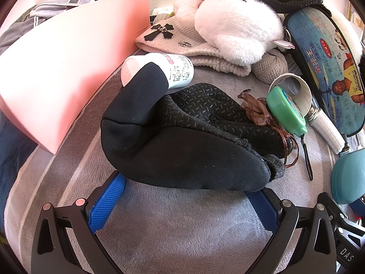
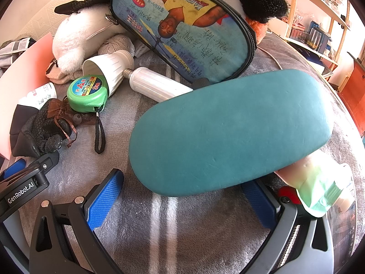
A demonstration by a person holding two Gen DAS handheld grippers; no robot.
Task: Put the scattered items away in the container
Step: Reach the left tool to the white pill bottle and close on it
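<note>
Left wrist view: we see the left gripper (image 1: 182, 196) held low over a grey striped blanket (image 1: 178, 223), its blue-padded fingers (image 1: 107, 203) spread wide on either side of a dark glove (image 1: 182, 141). The glove's near edge lies between the fingertips and hides the right one; we cannot tell whether either pad touches it. The pink container (image 1: 68, 68) stands to the left of the glove, just beside it. Behind the glove lie a white bottle (image 1: 166, 70), a beige knit hat (image 1: 182, 48) and a white plush toy (image 1: 237, 27). To the right are a brown organza pouch (image 1: 255, 109), a green tape measure (image 1: 285, 111), a white lamp bulb (image 1: 324, 123) and a printed pencil case (image 1: 324, 68).

Right wrist view: the right gripper (image 2: 187, 196) also sits low and level with the blanket (image 2: 159, 233), jaws wide apart. A teal glasses case (image 2: 228, 132) lies tilted between the fingers (image 2: 102, 201), its near end over the right pad; contact is not discernible. A pale green bottle (image 2: 319, 187) lies under the case's right end. The left gripper's body appears at the left edge, beside the glove (image 2: 38, 132), with the container (image 2: 20, 73) behind it
</note>
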